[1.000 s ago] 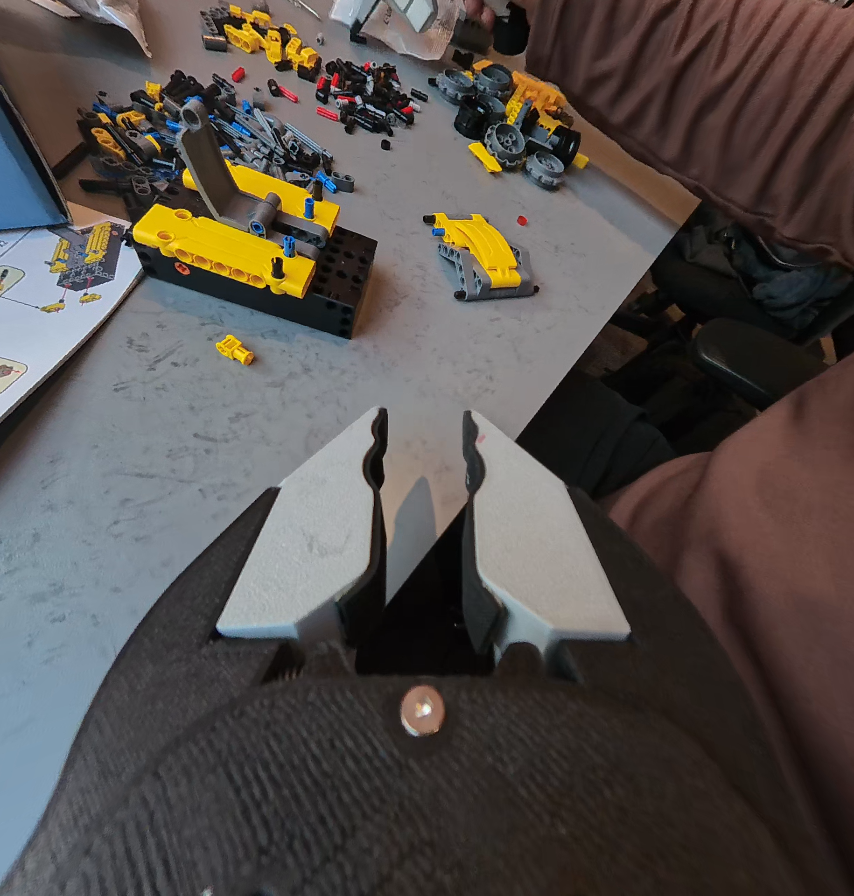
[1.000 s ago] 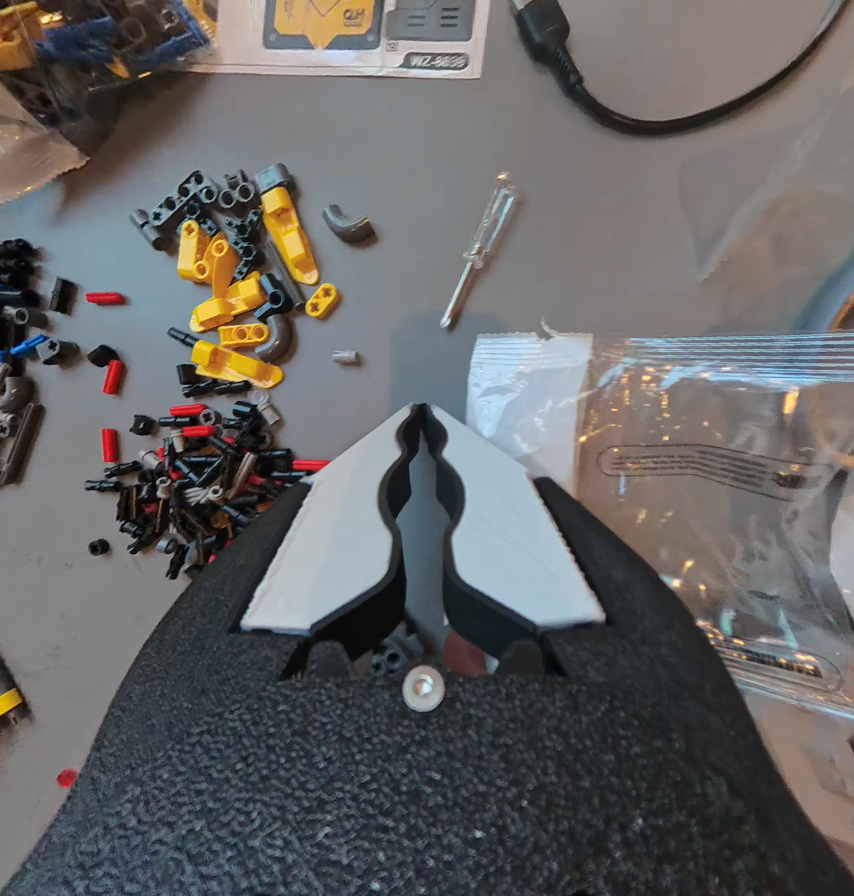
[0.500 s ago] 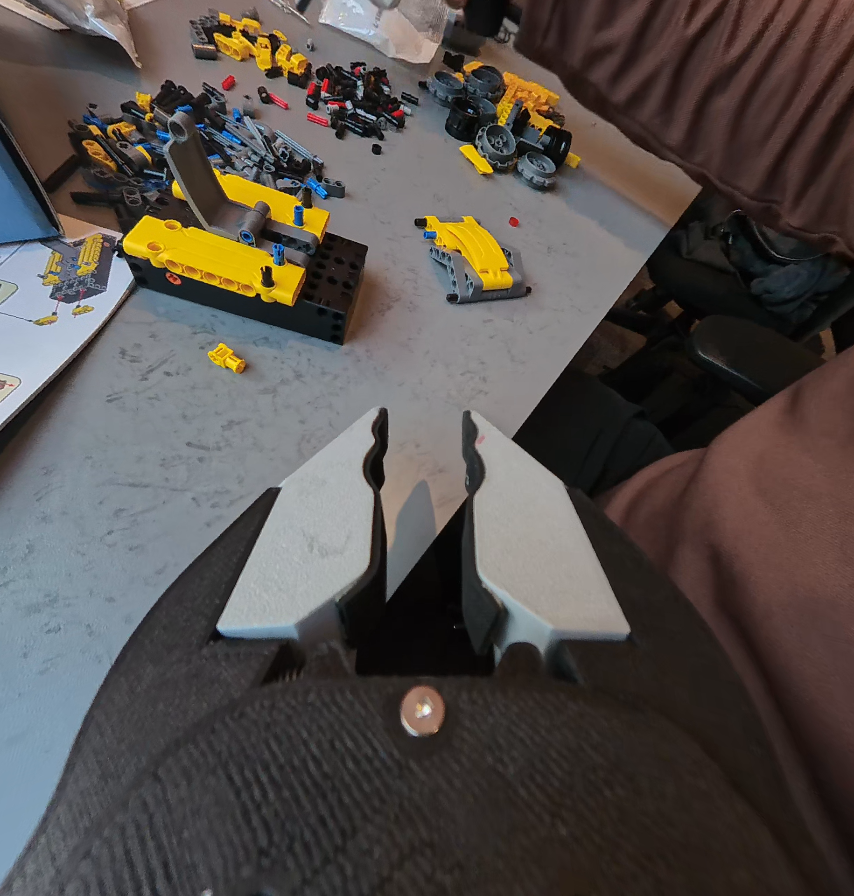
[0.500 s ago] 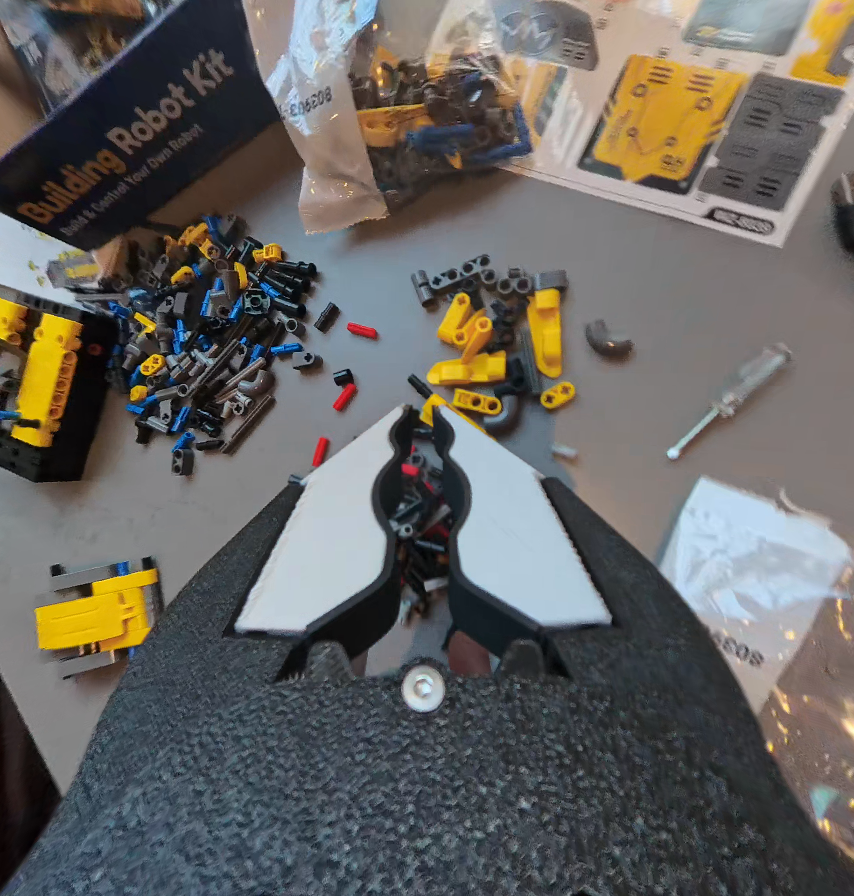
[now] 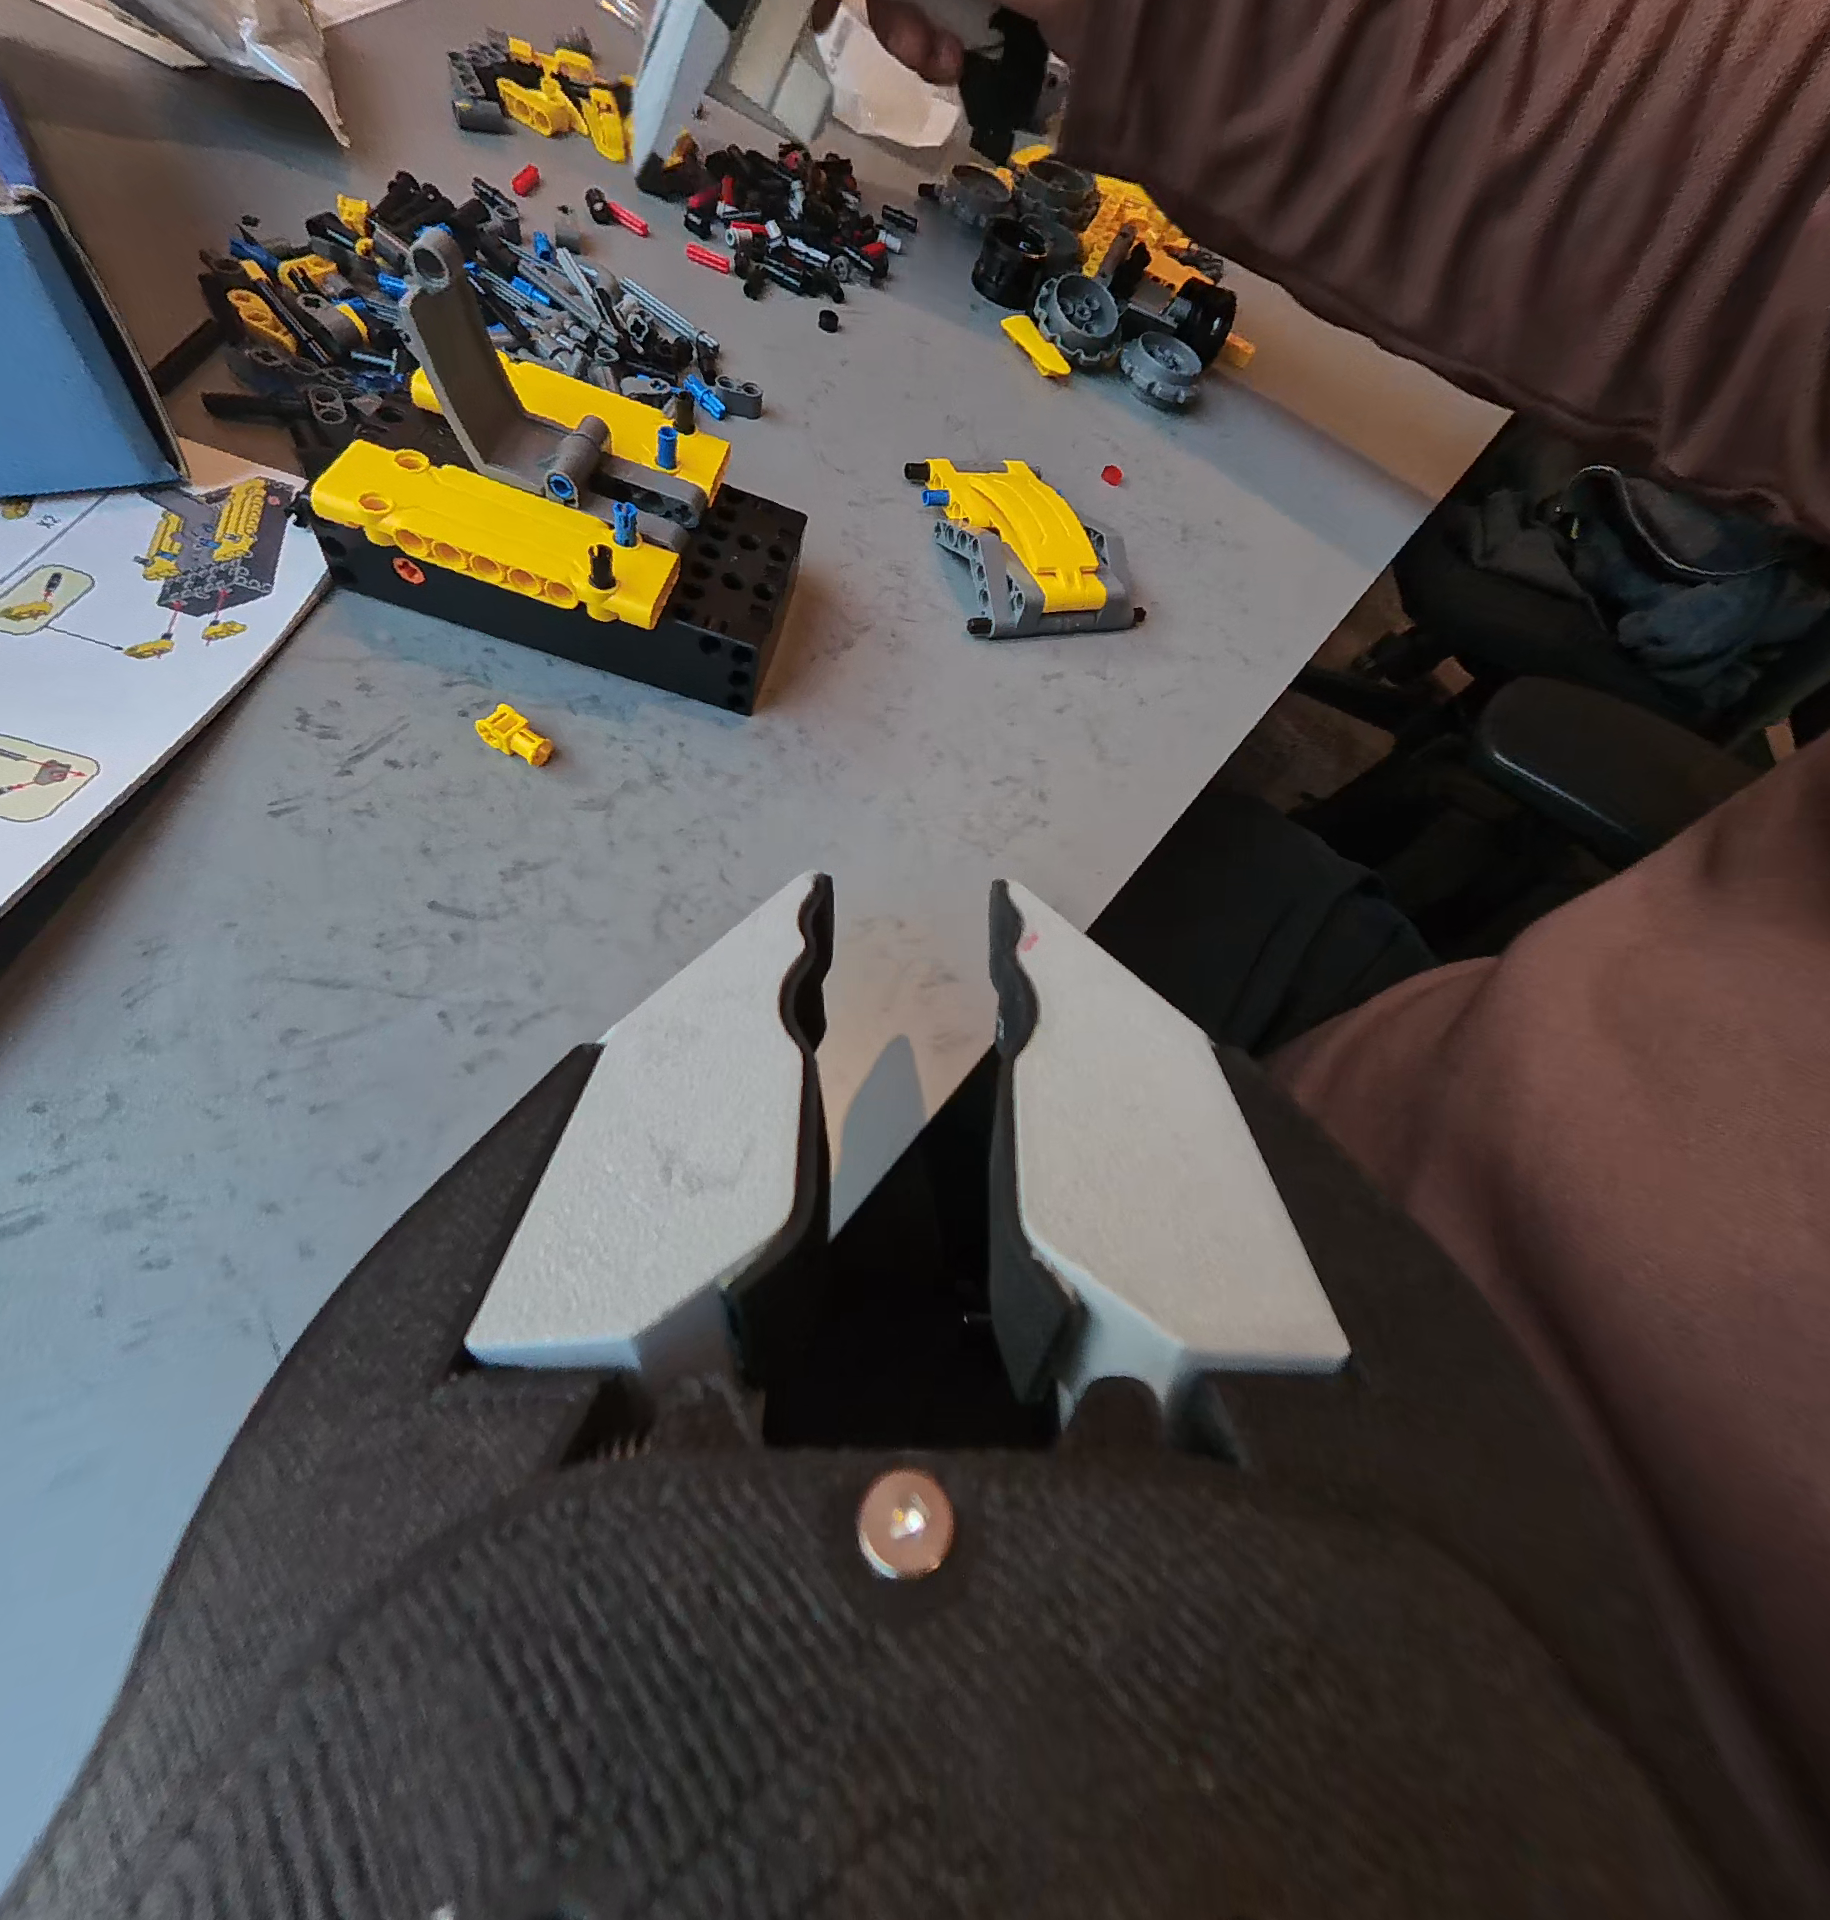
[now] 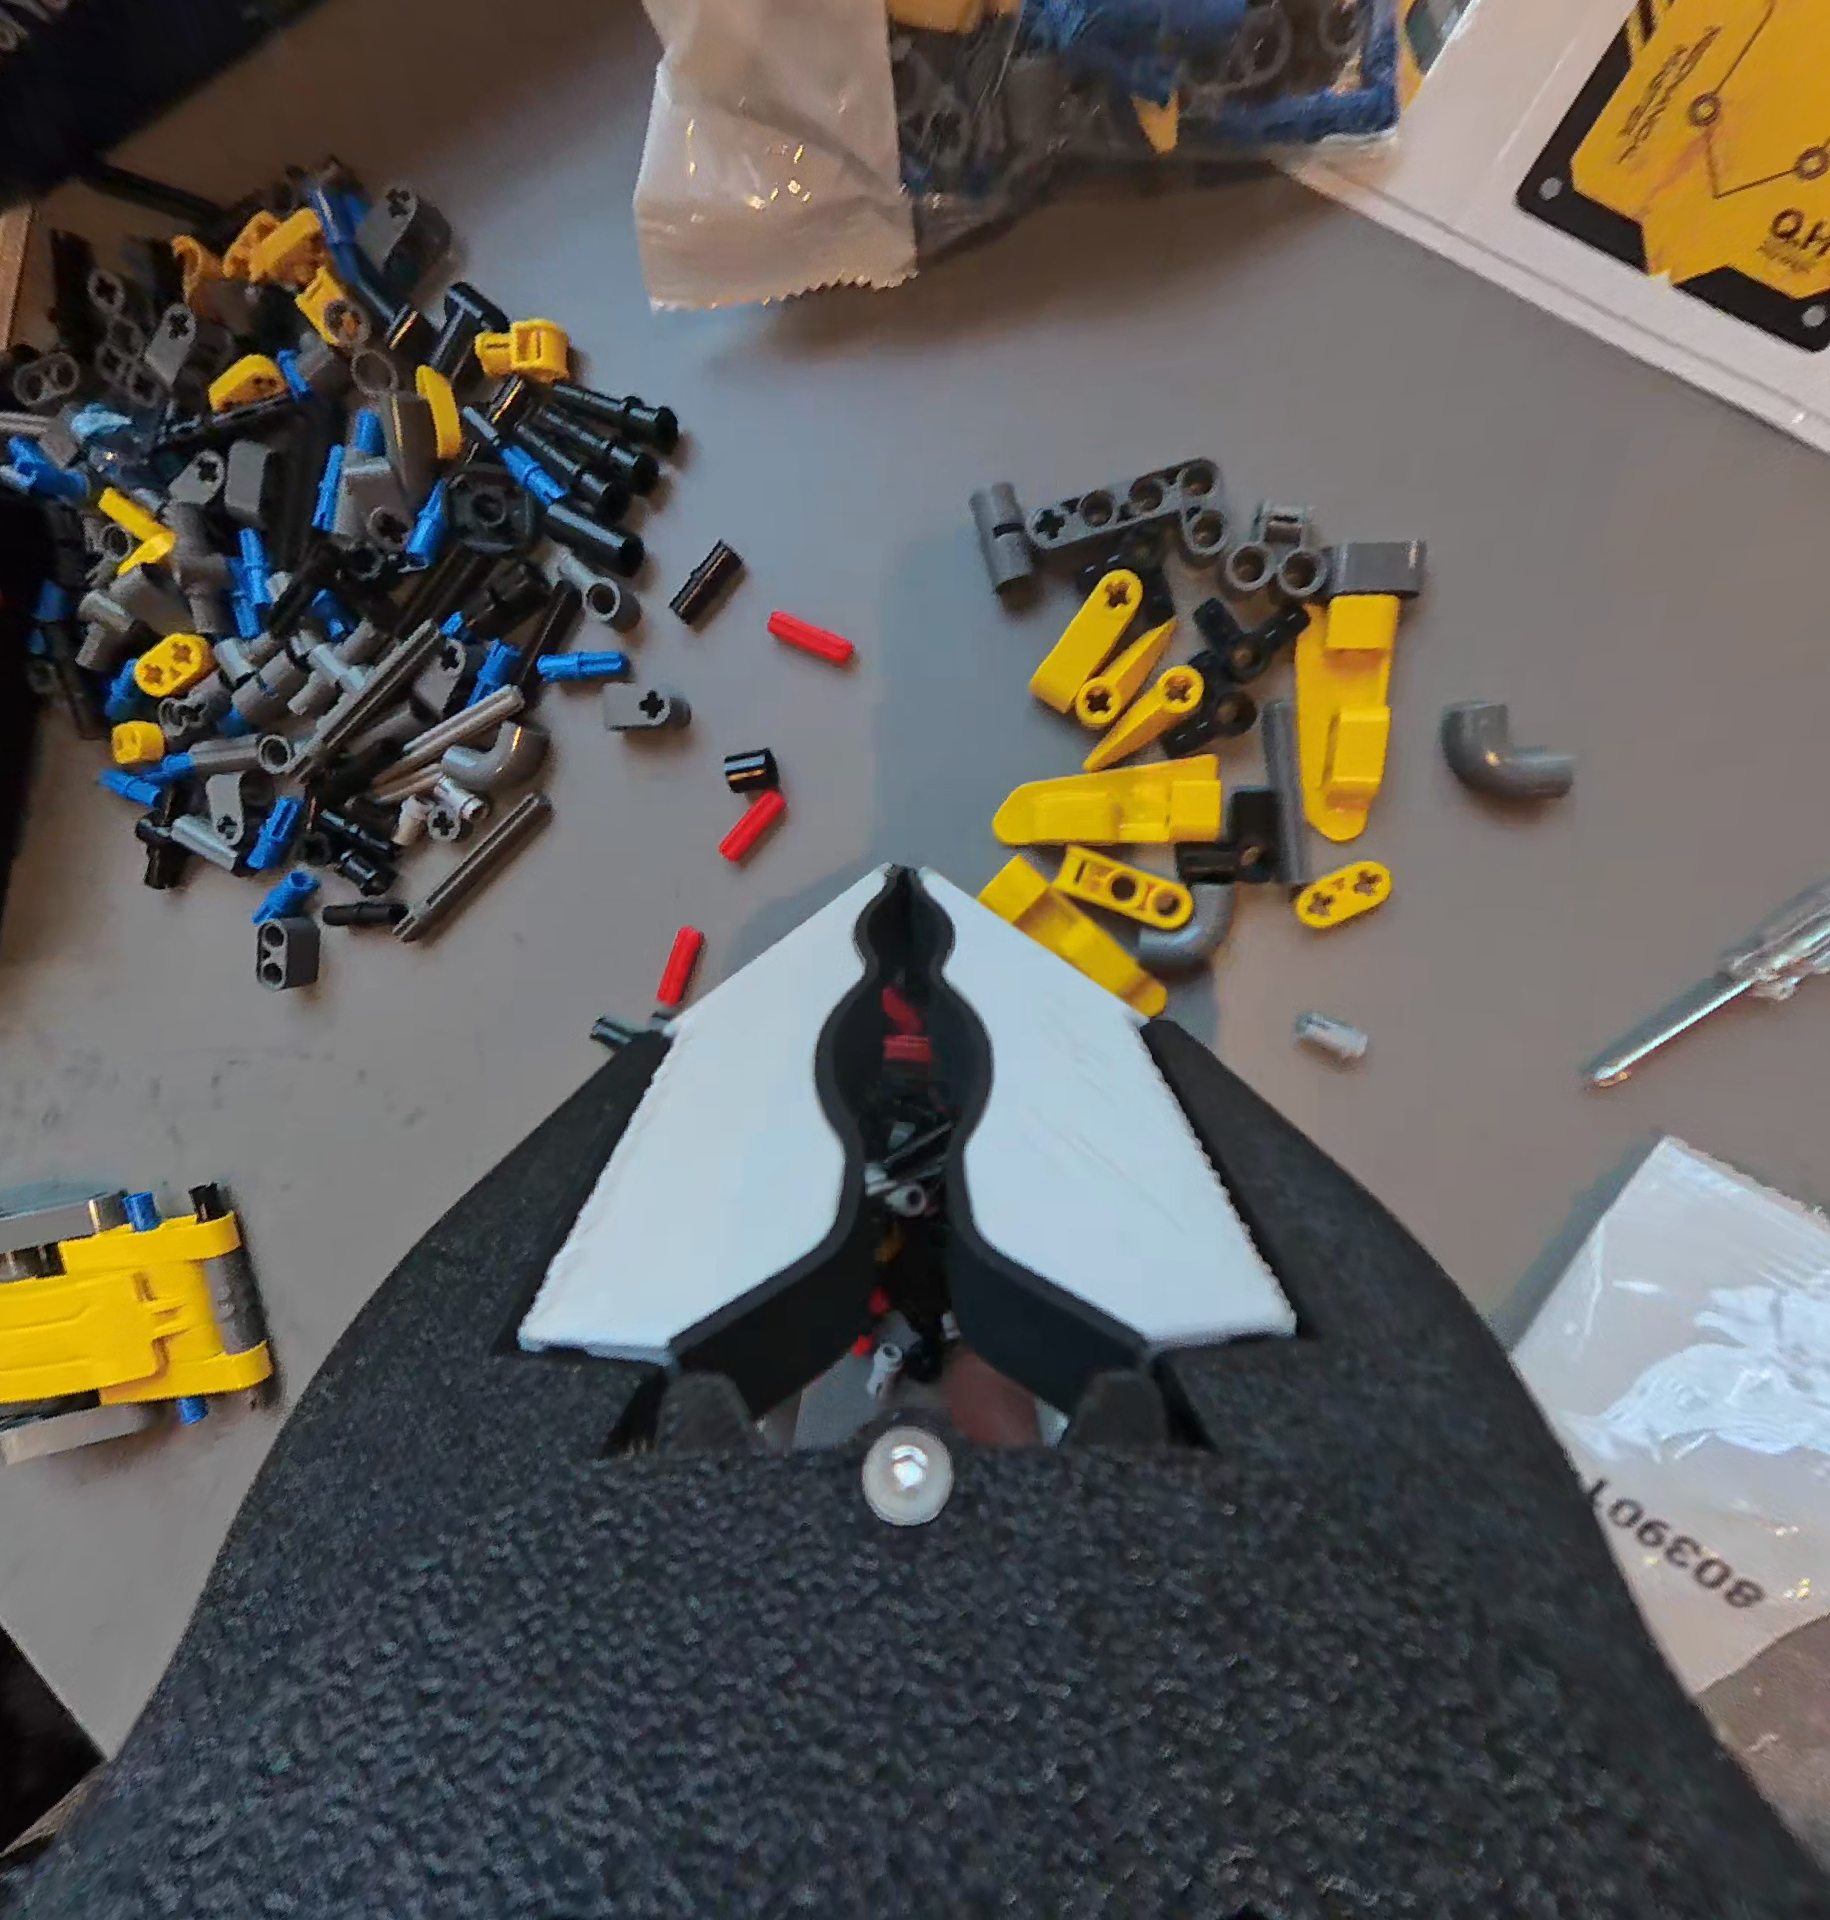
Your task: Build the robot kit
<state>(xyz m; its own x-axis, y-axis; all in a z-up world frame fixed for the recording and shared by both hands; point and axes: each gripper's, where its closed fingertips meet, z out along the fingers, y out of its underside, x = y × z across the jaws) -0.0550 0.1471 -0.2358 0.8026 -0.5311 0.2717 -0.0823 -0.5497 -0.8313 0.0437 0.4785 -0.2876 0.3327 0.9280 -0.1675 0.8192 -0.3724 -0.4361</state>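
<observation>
Left claw (image 5: 906,909) released, tips apart with bare grey desk (image 5: 371,1039) showing between them, hovering over the near desk edge and holding nothing. Well ahead and to its left, a small yellow connector (image 5: 514,735) lying alone; beyond that, a black perforated block topped with yellow beams and a tilted grey lever (image 5: 537,530). Ahead and slightly right, a curved yellow panel on a grey frame (image 5: 1030,551). Further off, a cluster of grey wheels and black tyres (image 5: 1108,301). Open instruction sheet (image 5: 80,665) at far left.

Right claw (image 6: 903,873) clenched, tips meeting, nothing visibly gripped, poised above a heap of small black and red pins (image 6: 906,1122) glimpsed through the gap between its wavy black inner pads. Just right of the tips, a scatter of glossy yellow liftarms and panels (image 6: 1202,748); a grey elbow piece (image 6: 1498,753) beyond those. Left and ahead, a dense pile of blue, black, grey and yellow pins and axles (image 6: 319,582). Loose red pins (image 6: 753,824) close ahead of the tips. Clear-handled screwdriver (image 6: 1742,966) off to the right, crinkled clear plastic bag (image 6: 1721,1382) right and behind, a filled parts bag (image 6: 786,187) far ahead.

Matte grey desk, faintly scuffed. Brown sleeve (image 5: 1513,187) over the far right side, dark chair (image 5: 1576,758) below the desk edge.
</observation>
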